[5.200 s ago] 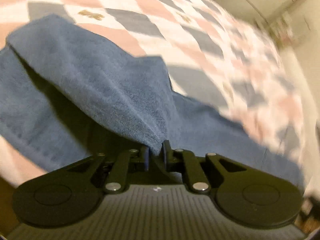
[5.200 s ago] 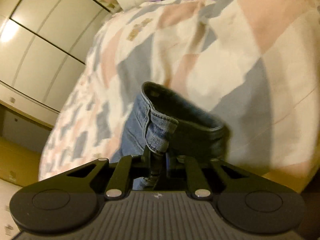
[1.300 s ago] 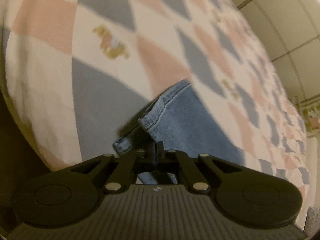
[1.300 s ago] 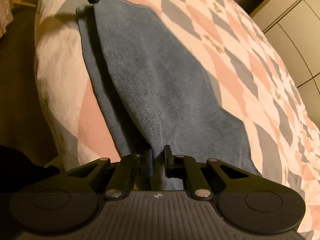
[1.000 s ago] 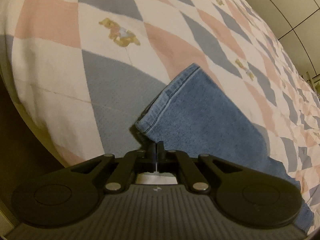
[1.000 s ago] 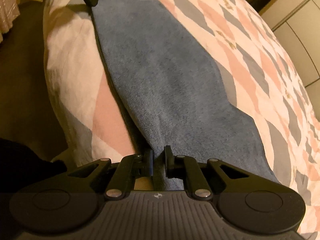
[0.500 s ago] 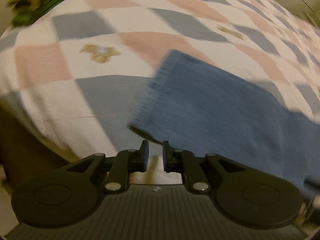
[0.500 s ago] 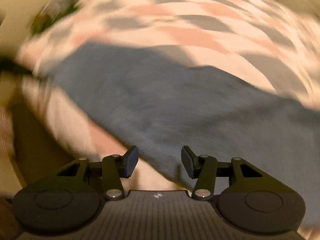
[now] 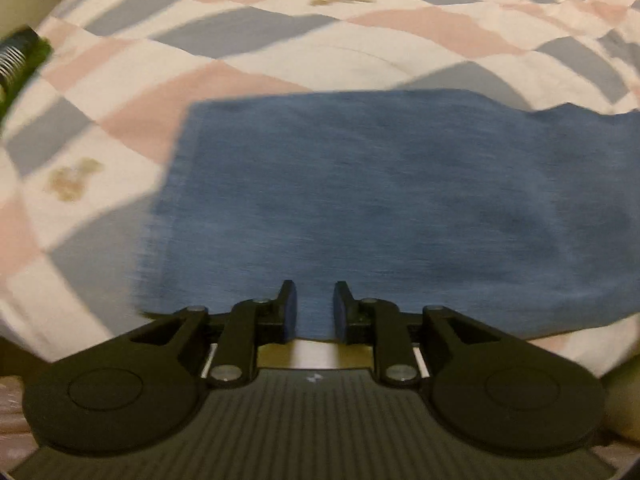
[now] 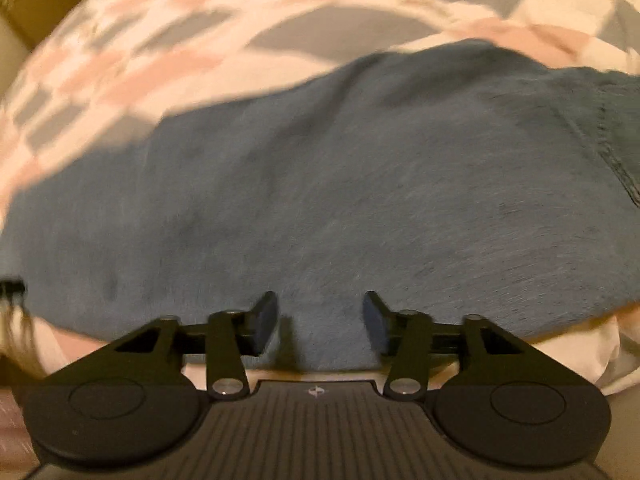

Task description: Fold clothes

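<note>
Blue jeans (image 9: 360, 200) lie flat across the checked bedspread (image 9: 280, 52), one leg end at the left in the left wrist view. My left gripper (image 9: 315, 304) is open just above the near edge of the denim, nothing between its fingers. In the right wrist view the jeans (image 10: 320, 184) fill the middle, with a stitched seam at the far right. My right gripper (image 10: 319, 312) is open wider, hovering over the near edge of the cloth and holding nothing. Both views are motion-blurred.
The bed's near edge (image 9: 580, 344) drops off just behind the jeans' edge. A green object with a metal coil (image 9: 20, 60) sits at the far left. The bedspread (image 10: 240, 40) stretches beyond the jeans with open room.
Both grippers let go of the jeans and opened. The denim now lies flat on the bed, and both views have swung to face it from the near edge.
</note>
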### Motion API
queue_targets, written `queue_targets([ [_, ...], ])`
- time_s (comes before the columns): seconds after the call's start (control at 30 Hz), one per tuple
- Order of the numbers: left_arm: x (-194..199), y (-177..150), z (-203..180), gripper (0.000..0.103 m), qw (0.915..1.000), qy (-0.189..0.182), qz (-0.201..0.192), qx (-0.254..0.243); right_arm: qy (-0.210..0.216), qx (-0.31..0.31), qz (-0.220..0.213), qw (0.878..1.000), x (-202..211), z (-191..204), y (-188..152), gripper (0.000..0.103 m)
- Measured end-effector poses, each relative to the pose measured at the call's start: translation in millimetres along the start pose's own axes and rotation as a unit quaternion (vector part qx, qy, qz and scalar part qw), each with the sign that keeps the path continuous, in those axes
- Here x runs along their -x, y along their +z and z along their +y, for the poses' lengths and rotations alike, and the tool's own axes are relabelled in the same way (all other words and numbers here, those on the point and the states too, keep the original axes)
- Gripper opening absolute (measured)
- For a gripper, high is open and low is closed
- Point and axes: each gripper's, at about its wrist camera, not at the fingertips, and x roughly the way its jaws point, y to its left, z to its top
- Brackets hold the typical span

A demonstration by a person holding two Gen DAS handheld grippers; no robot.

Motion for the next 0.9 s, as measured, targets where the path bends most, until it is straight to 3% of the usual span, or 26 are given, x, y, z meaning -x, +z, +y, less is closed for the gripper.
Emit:
queue_targets([
  [0.03, -0.9, 1.4, 1.4, 0.028, 0.9999, 0.01, 0.003, -0.004, -0.005, 0.001, 0.008, 1.0, -2.6, -1.1, 0.4, 0.069],
  [0.17, 2.2, 14.8, -6.0, 0.028, 0.9987, 0.015, 0.016, -0.046, -0.022, 0.0, 0.035, 0.999, -8.4, -5.4, 3.1, 0.066],
  [0.33, 40.1, 46.5, -11.2, 0.028, 0.9952, -0.021, -0.018, -0.094, -0.002, -0.074, -0.023, 0.997, 42.6, -2.7, 13.7, 0.072],
  [0.43, 63.5, 75.0, -13.3, 0.031, 0.9862, -0.048, -0.053, -0.149, -0.016, -0.133, -0.064, 0.989, 69.4, 7.1, 15.4, 0.076],
  [0.53, 78.7, 99.0, -9.5, 0.032, 0.9713, -0.075, -0.081, -0.21, -0.03, -0.219, -0.104, 0.97, 89.5, 28.8, 0.8, 0.076],
  [0.7, 97.8, 123.1, 8.5, 0.034, 0.9341, -0.119, -0.116, -0.316, -0.056, -0.343, -0.155, 0.925, 113.0, 92.4, -38.0, 0.077],
  [0.8, 109.7, 123.2, 24.1, 0.038, 0.912, -0.146, -0.123, -0.363, -0.062, -0.371, -0.166, 0.911, 132.4, 144.1, -59.4, 0.077],
  [0.9, 121.7, 113.5, 29.4, 0.038, 0.8928, -0.168, -0.126, -0.399, -0.083, -0.374, -0.188, 0.904, 163.6, 187.6, -76.4, 0.085],
])
